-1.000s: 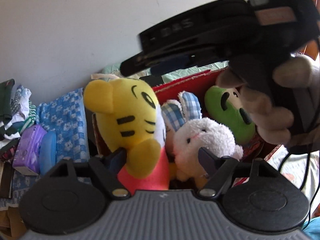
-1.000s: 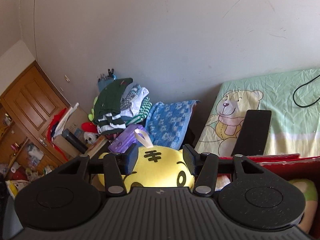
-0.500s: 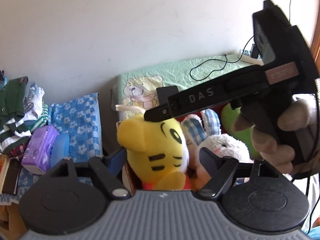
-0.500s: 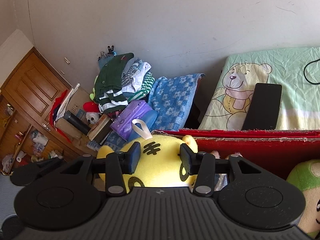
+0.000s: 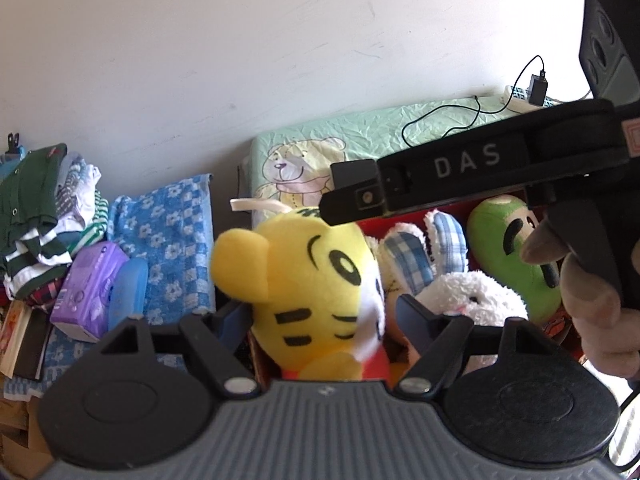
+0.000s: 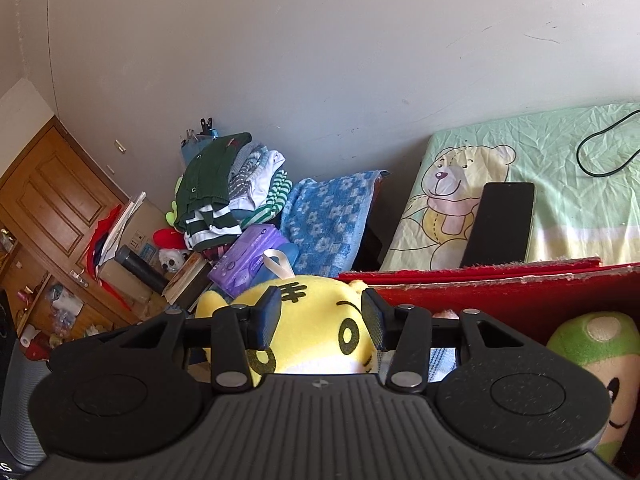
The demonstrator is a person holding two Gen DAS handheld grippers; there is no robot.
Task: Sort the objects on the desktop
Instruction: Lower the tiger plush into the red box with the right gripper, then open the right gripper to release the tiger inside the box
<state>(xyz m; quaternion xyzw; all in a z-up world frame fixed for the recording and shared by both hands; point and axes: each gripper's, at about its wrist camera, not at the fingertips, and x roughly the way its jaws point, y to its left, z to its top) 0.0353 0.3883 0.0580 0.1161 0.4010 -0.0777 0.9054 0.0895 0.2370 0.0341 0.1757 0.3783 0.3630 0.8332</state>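
A yellow tiger plush (image 5: 304, 276) stands at the left end of a red box (image 6: 500, 292). Beside it are a white bunny plush (image 5: 472, 296) and a green plush (image 5: 508, 240). My right gripper (image 6: 320, 318) sits on the crown of the tiger (image 6: 316, 308), its pads pressed in on both sides. In the left wrist view the right gripper (image 5: 340, 208) reaches in from the right, held by a hand (image 5: 592, 304). My left gripper (image 5: 320, 312) straddles the tiger's cheeks with a small gap at the right finger.
A black phone (image 6: 500, 224) lies on the green bear-print sheet (image 6: 560, 176) behind the box, near a black cable (image 5: 440, 120). To the left are a blue flowered towel (image 5: 168, 232), a purple pack (image 5: 88, 284) and a clothes pile (image 6: 224, 184).
The right gripper has come down from above the tiger onto its head. The left wrist view has tipped up, so the tiger sits lower and the bed now shows.
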